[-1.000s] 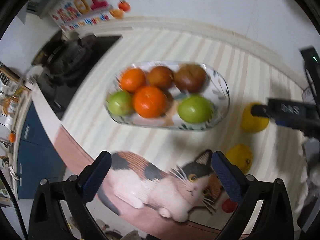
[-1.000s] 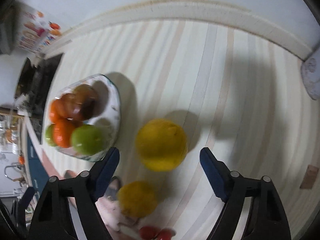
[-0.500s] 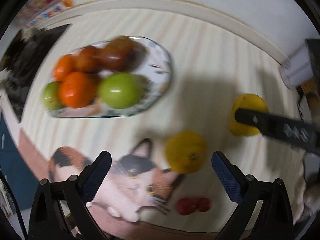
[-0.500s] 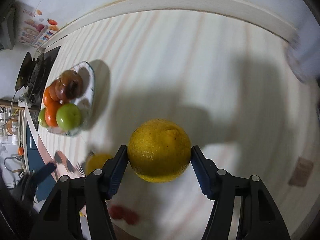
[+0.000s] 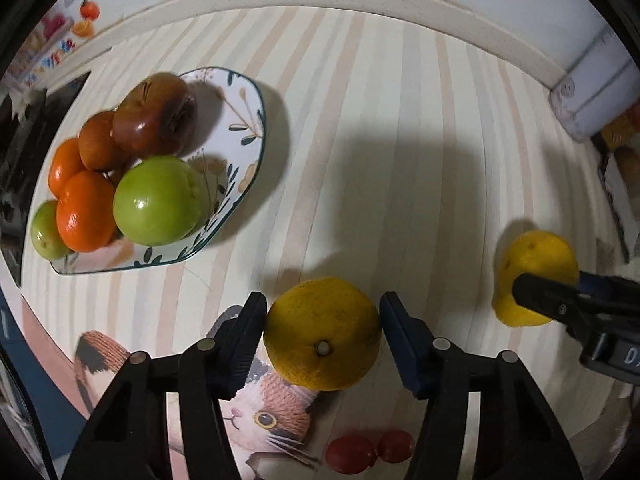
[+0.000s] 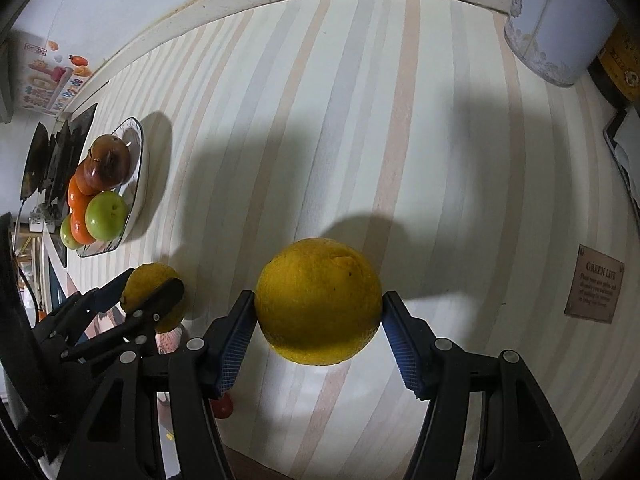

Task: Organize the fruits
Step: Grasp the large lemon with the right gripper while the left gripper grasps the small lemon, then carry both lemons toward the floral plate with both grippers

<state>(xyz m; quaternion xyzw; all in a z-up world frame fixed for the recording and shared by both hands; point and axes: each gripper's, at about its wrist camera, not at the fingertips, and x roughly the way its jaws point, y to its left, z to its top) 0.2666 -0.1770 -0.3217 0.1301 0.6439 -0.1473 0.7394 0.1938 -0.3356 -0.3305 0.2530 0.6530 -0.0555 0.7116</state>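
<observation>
A yellow citrus fruit [image 5: 322,336] lies on the striped tabletop at the edge of a cat picture. My left gripper [image 5: 322,312] points straight down over it, its jaws closing, both blue pads touching the fruit's sides. In the right wrist view, a second yellow citrus fruit [image 6: 319,300] sits between the pads of my right gripper [image 6: 319,308], which is shut on it. That fruit [image 5: 536,280] also shows at the right of the left wrist view. A floral plate [image 5: 244,120] at the upper left holds green apples, oranges and brown fruit.
Two small red tomatoes [image 5: 368,454] lie near the table's front edge, beside the cat picture [image 5: 264,412]. A white container [image 5: 592,92] stands at the back right by the raised wall edge. A brown label [image 6: 594,284] is at the right, a dark stove [image 6: 60,152] beyond the plate.
My left gripper swung right from over the plate, came down and closed around the near yellow fruit. My right gripper closed on the other yellow fruit and keeps hold of it.
</observation>
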